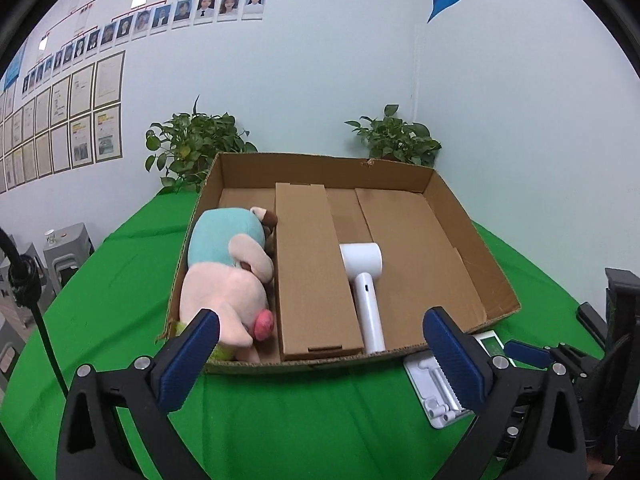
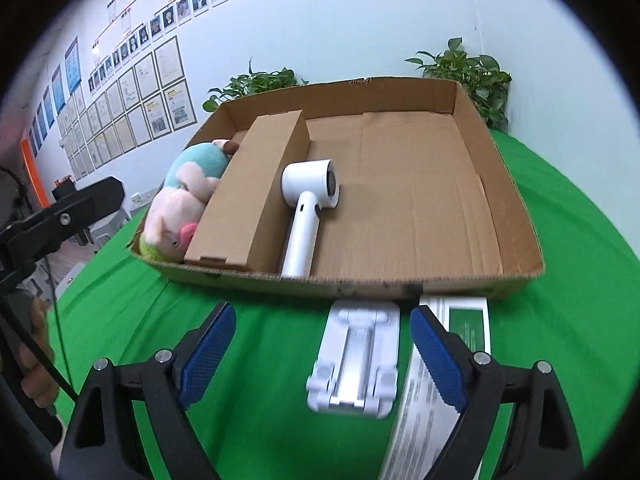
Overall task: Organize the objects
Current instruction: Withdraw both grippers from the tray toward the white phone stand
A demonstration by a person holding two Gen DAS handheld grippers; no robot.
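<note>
Right wrist: white folding stand [image 2: 354,360] (blurred) flat on cloth [image 2: 260,360]

Your left black plastic gripper [image 1: 320,354] and right black plastic gripper [image 2: 322,354] each have two triangular arms, silver round screws and ribbed blue rubber finger pads [image 2: 208,354]. A thin black cable [image 2: 38,354] passes your bare hand [image 2: 38,376].

The tabletop [image 2: 560,220] is covered with a green cloth. A big open cardboard box [image 2: 400,284] is set on it. Just in front of the box, a white stand [image 2: 356,360] and a white packet [image 2: 468,320] are laid side by side. Two leafy plants [image 1: 192,144] are placed behind the box.
</note>
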